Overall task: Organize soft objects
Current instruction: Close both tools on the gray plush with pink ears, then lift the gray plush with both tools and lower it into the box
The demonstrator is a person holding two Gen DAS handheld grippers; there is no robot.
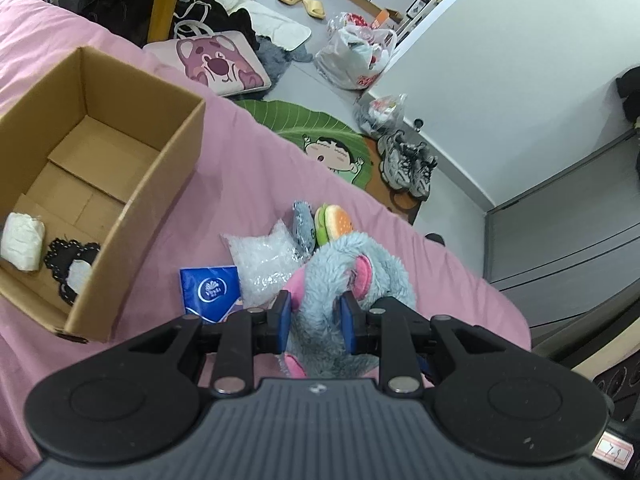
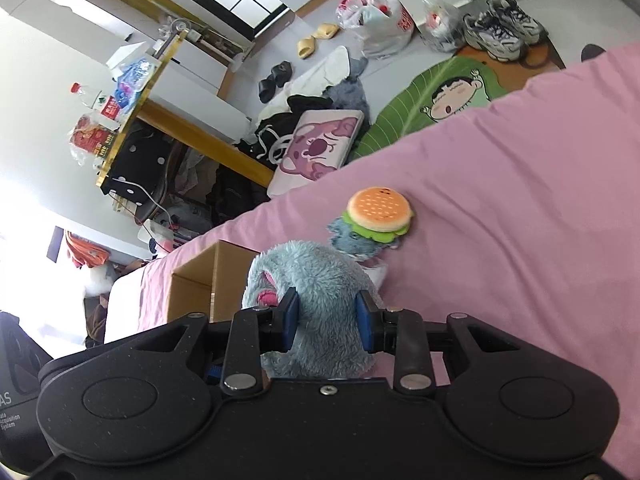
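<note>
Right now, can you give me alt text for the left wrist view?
The left tongs grip a fluffy blue-and-pink plush toy on a pink bedsheet. Beyond it lie a bubble-wrap pouch, a blue tissue pack and a burger plush; an open cardboard box sits to the left.

Both grippers, left gripper point(image 1: 316, 322) and right gripper point(image 2: 327, 320), have black bodies, silver rivets and blue-padded jaws.

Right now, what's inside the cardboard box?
The cardboard box holds a white bundle and a black lacy piece, both at the near end. The rest of the floor is bare. The near wall hides the very corner.
</note>
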